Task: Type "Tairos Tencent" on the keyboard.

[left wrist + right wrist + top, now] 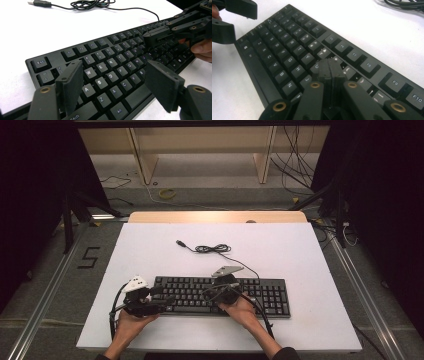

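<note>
Right tool point(329, 68) pinched closed, tips down on the keyboard point(260, 292) — apparently mid-keypress; left tool point(115, 87) gapes wide, hovering beside it — typing seemingly unfinished.

Matt black plastic keyboard point(260, 295) on a smooth white table point(150, 245) with pale wooden edge

High view: set above the near edge, faced forward and down; took in the whole table point(300, 250), floor and shelving beyond.

Left gripper view: rode low and close over the keyboard's point(112, 65) left end, faced along the key rows toward the cable point(95, 3); caught the right gripper point(155, 37) farther off.

Right gripper view: rode closer still, just above the middle keys, faced toward the keyboard's left end; caught the left gripper point(232, 20) at upper left.

Shared by all three: keyboard and white tabletop.
</note>
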`<state>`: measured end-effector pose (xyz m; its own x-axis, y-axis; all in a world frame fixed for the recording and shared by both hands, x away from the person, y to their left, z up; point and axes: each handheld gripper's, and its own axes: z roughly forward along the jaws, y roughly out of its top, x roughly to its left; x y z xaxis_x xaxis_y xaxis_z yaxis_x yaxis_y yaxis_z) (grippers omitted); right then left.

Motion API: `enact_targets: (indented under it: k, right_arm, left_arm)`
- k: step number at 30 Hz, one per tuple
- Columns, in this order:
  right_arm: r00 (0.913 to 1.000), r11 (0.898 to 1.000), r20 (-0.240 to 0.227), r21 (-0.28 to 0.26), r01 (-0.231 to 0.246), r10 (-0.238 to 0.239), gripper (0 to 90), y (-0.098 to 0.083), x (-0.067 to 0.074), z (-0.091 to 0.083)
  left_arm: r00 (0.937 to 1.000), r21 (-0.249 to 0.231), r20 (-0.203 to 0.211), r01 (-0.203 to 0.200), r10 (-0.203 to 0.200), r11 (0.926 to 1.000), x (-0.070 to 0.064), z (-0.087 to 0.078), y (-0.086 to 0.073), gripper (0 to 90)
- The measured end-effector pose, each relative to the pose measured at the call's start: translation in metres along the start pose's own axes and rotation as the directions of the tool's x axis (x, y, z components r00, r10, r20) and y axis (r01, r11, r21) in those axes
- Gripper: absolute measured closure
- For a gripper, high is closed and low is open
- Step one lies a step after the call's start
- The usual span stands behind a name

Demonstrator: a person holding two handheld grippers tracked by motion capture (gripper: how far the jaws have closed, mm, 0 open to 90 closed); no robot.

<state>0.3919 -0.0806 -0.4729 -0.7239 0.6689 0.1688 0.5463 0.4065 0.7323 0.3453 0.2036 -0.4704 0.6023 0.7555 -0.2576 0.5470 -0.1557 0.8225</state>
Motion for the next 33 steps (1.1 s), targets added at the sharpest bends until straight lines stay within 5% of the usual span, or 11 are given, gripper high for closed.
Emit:
enact_targets:
  k: [16, 33]
  right_arm:
    - [0.9991, 0.999, 0.031, 0.019, 0.027, -0.028, 90.0, -0.003, 0.001, 0.009]
    - [0.9993, 0.998, -0.013, -0.044, -0.035, 0.035, 84.1, 0.0, -0.001, -0.005]
  left_arm:
    - [1.0, -0.002, 0.001, -0.003, 0.003, 1.0, -0.001, 0.0, 0.0, 29.8]
    - [0.9999, -0.004, -0.004, -0.012, 0.012, 0.9999, 0.0, -0.001, 0.001, 29.8]
